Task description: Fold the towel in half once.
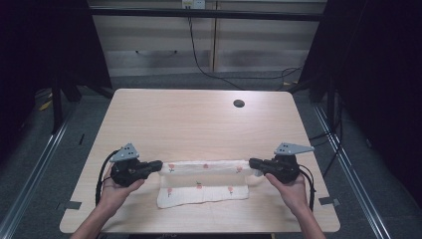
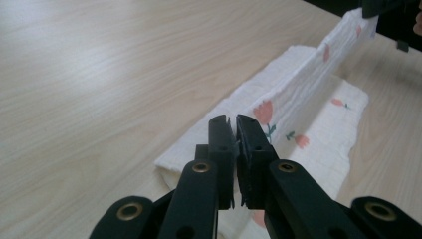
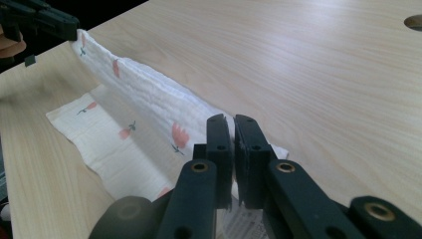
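White muslin cloth (image 1: 204, 181), pink tulip print, apparently folded; upper edge stretched between left gripper (image 1: 158, 165) and right gripper (image 1: 253, 162), both clamped on it, remainder on desk (image 1: 199, 119).

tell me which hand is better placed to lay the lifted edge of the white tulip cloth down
Neither clearly: it looks like a two-handed step. The left gripper and right gripper are each shut on one end of the white tulip-print cloth's lifted edge, level over the pale wooden table, so both should probably lower together.
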Available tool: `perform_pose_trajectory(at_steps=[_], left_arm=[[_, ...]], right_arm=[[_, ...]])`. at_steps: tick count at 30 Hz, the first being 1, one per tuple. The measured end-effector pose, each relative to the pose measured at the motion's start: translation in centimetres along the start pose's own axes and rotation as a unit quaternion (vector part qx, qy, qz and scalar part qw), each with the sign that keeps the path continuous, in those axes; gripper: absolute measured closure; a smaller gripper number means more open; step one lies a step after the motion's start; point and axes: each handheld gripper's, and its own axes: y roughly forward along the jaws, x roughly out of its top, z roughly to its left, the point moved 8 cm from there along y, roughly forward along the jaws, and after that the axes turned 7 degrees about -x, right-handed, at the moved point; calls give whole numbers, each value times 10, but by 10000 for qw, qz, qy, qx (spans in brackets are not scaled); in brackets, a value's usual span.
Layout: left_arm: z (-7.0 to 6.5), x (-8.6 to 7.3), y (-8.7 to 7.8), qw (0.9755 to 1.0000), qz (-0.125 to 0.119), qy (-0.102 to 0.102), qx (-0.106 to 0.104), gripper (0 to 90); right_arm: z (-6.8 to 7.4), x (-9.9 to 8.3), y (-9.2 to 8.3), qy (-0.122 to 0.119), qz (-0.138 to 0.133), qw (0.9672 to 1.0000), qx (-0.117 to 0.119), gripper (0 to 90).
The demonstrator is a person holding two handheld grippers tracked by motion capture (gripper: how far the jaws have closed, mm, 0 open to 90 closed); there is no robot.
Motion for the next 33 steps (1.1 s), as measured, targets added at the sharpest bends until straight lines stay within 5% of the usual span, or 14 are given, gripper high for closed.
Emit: perform_pose_trajectory(at_steps=[8,12,24,33], left_arm=[[-9,-20,8,9994,231,221,-120,861],[-12,-20,4,9995,140,195,-202,861],[-19,-44,17,9964,672,281,-429,851],[-16,-49,20,9962,680,27,-551,794]], right_arm=[[1,-18,2,77,78,9999,-16,857],[2,-25,1,122,115,9999,40,855],[11,-46,8,-8,549,9984,108,848],[12,-52,10,18,670,9977,116,758]])
